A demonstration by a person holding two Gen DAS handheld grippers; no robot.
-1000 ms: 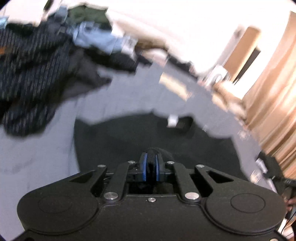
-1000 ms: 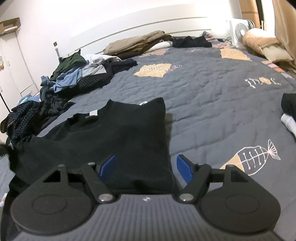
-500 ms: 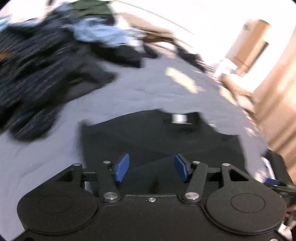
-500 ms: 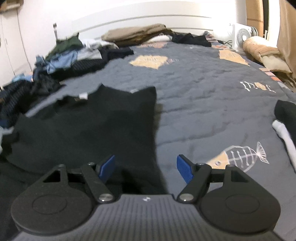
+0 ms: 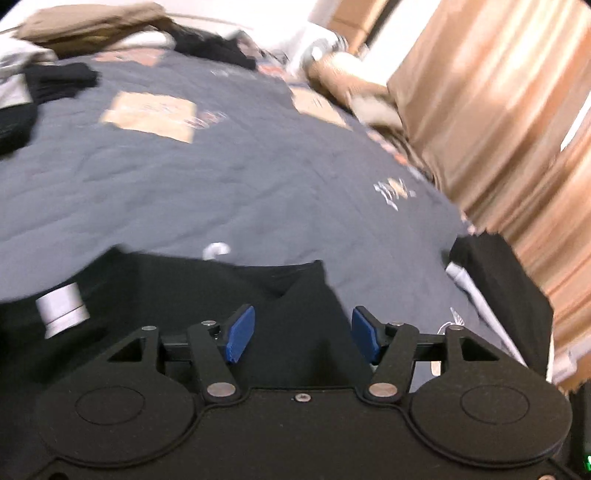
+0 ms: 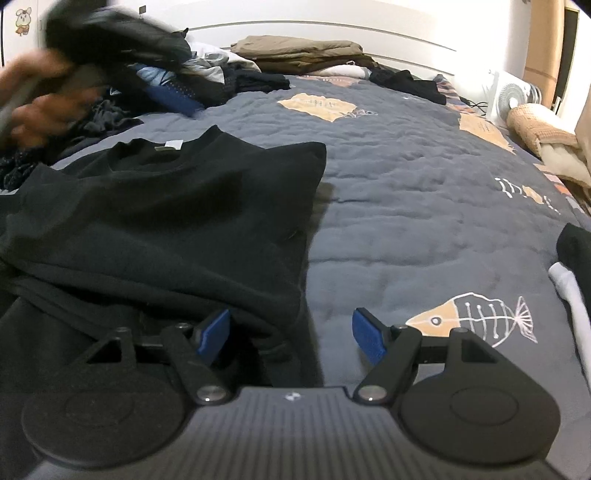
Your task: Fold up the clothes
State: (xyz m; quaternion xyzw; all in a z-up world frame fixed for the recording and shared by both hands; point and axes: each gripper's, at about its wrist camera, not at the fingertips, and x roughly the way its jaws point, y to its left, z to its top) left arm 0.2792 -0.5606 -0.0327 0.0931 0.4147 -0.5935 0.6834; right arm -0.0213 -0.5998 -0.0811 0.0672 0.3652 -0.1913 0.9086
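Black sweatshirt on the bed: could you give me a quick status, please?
Left gripper open, empty. Right gripper open at the hem. Black sweatshirt flat on the quilt, sleeve folded across. Nothing in the way.

A bed point(image 6: 424, 192) fills most of both views, spread with a grey quilted cover printed with tan patches and a fish skeleton point(image 6: 476, 317). Behind it runs a white headboard point(image 6: 332, 31) against a pale wall point(image 6: 314, 11). A small white fan point(image 6: 511, 96) stands at the far right corner, near a beige knitted cushion point(image 6: 535, 125). Peach curtains point(image 5: 498, 110) hang along the right side, brightly lit. A small cartoon sticker point(image 6: 22, 22) marks a white surface at upper left.
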